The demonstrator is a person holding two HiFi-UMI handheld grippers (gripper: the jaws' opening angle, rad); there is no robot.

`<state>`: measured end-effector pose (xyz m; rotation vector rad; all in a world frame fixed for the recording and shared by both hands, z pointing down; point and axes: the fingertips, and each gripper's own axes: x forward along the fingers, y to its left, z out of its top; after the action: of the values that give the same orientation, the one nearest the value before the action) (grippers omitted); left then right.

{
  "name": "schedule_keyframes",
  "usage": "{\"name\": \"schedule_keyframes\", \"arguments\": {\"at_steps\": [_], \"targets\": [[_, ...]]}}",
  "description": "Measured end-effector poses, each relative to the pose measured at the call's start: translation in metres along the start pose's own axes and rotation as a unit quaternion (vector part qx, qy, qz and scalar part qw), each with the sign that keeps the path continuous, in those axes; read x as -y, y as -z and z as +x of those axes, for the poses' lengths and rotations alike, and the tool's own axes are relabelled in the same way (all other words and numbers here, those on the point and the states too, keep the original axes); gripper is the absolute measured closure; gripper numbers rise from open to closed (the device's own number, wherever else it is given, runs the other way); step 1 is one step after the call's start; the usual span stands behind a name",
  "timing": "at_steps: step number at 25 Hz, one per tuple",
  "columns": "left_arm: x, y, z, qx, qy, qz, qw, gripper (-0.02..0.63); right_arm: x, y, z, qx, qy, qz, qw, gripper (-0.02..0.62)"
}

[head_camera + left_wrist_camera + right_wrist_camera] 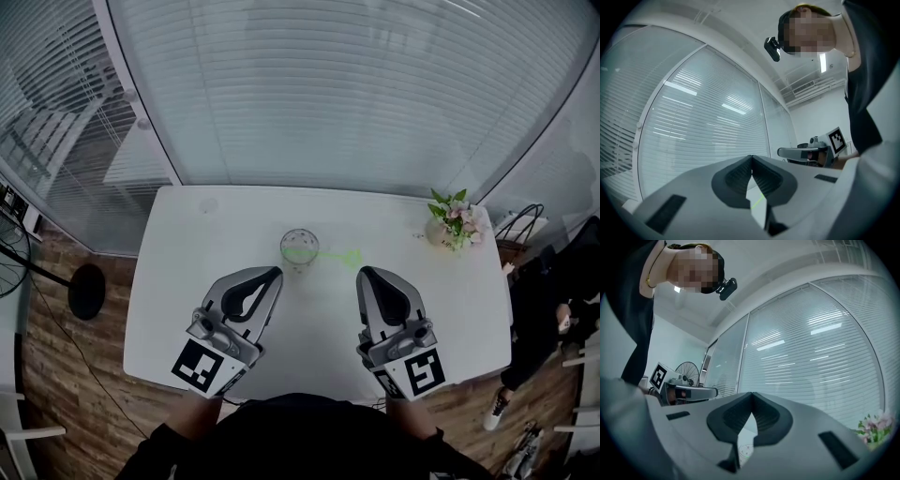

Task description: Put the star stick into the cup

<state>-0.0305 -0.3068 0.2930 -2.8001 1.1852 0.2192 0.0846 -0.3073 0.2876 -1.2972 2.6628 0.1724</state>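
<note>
A clear glass cup [299, 248] stands upright at the middle of the white table [187, 281]. A thin green star stick [337, 254] lies just to its right, star end pointing right; whether its other end touches the cup I cannot tell. My left gripper [274, 275] hovers near the cup's front left, jaws shut and empty, tips meeting [751, 157]. My right gripper [363, 274] is in front of the stick's star end, also shut [751, 393] with nothing held. Below the left jaws a strip of the green stick [758, 201] shows; below the right jaws, part of the cup [745, 452].
A small pot of pink flowers [454, 225] stands at the table's back right corner. Glass walls with blinds [356, 94] rise behind the table. A black round stand base [86, 291] sits on the wooden floor at the left. A dark bag [520, 230] is at the right.
</note>
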Motion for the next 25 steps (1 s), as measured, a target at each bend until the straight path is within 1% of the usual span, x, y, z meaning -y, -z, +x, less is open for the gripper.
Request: {"name": "schedule_keyframes", "arguments": {"at_steps": [13, 25], "targets": [[0.0023, -0.0018, -0.0004, 0.002, -0.003, 0.001, 1.0000, 0.592, -0.0007, -0.0039, -0.0018, -0.003, -0.001, -0.010, 1.000, 0.592], [0.0038, -0.0024, -0.0027, 0.003, -0.007, 0.002, 1.0000, 0.592, 0.0017, -0.0078, -0.0062, 0.001, 0.004, -0.007, 1.000, 0.592]]}}
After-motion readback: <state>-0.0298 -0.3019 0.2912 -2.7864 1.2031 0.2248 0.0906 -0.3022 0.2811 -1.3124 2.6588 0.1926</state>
